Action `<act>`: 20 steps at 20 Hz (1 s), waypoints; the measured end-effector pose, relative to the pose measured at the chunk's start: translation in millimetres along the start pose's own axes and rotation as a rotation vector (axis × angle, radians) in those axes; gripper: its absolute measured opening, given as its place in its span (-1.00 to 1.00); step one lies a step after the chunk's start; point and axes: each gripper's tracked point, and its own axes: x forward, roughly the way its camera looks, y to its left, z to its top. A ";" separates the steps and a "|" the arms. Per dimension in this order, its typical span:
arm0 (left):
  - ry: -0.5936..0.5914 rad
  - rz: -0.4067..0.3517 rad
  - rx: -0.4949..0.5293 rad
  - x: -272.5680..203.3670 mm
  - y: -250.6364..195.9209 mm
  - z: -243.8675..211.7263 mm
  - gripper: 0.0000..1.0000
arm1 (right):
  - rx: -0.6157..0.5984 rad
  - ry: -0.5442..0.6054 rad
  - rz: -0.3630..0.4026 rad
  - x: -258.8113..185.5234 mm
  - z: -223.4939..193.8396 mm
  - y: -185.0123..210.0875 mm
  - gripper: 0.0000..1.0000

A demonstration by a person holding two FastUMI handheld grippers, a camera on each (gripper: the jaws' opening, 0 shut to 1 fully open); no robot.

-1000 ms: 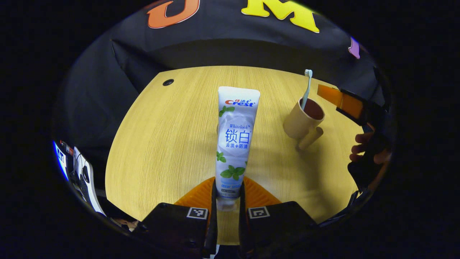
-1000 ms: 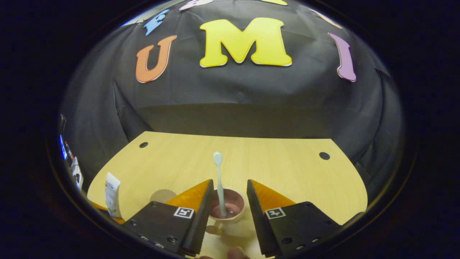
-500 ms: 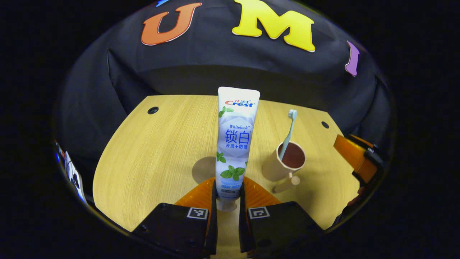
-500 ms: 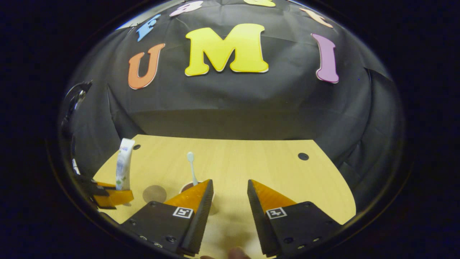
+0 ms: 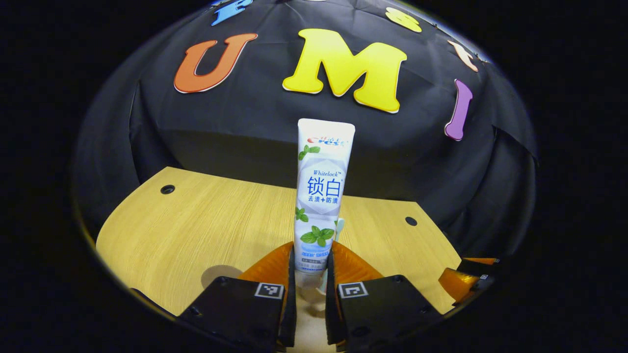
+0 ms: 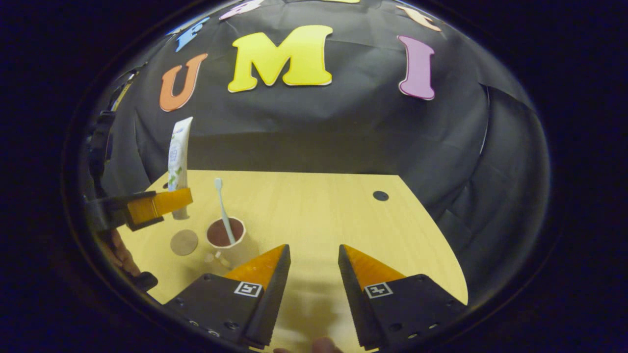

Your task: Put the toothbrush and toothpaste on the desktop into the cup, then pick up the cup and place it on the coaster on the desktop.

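- The left gripper (image 5: 310,274) has its two fingers squeezed tight on the bottom end of the toothpaste tube (image 5: 321,191). The tube stands straight up, lifted off the desk.
- In the right gripper view, that tube (image 6: 177,157) hangs in the air up and to the left of the cup (image 6: 226,238). It is not in the cup.
- The round coaster (image 6: 184,242) lies flat on the wooden desk (image 6: 319,215), just left of the cup. Nothing sits on it.
- The cup stands on the desk beside the coaster, not on it. Its little handle points toward the camera.
- The toothbrush (image 6: 223,208) is in the cup, with its bristle end sticking up.
- The right gripper (image 6: 314,260) has its fingers spread wide apart with nothing between them. It is off to the right of the cup.
- So the toothbrush part looks done. I think the toothpaste must go in the cup next. After that, the cup must go on the coaster.
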 end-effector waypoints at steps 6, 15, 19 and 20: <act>-0.086 -0.037 0.036 24.7 -26.6 -8.8 -0.46 | -0.009 0.096 -0.029 1.9 -42.5 -25.9 0.19; -0.062 0.005 0.080 42.5 -26.7 -61.5 -0.31 | -0.001 0.169 -0.032 -0.1 -72.3 -32.0 0.20; -0.082 0.010 0.130 40.9 -27.8 -64.9 -0.16 | 0.005 0.173 -0.023 3.9 -72.6 -24.5 0.20; -0.087 0.005 0.138 39.8 -28.8 -65.1 -0.11 | 0.003 0.176 -0.020 4.5 -73.8 -22.4 0.20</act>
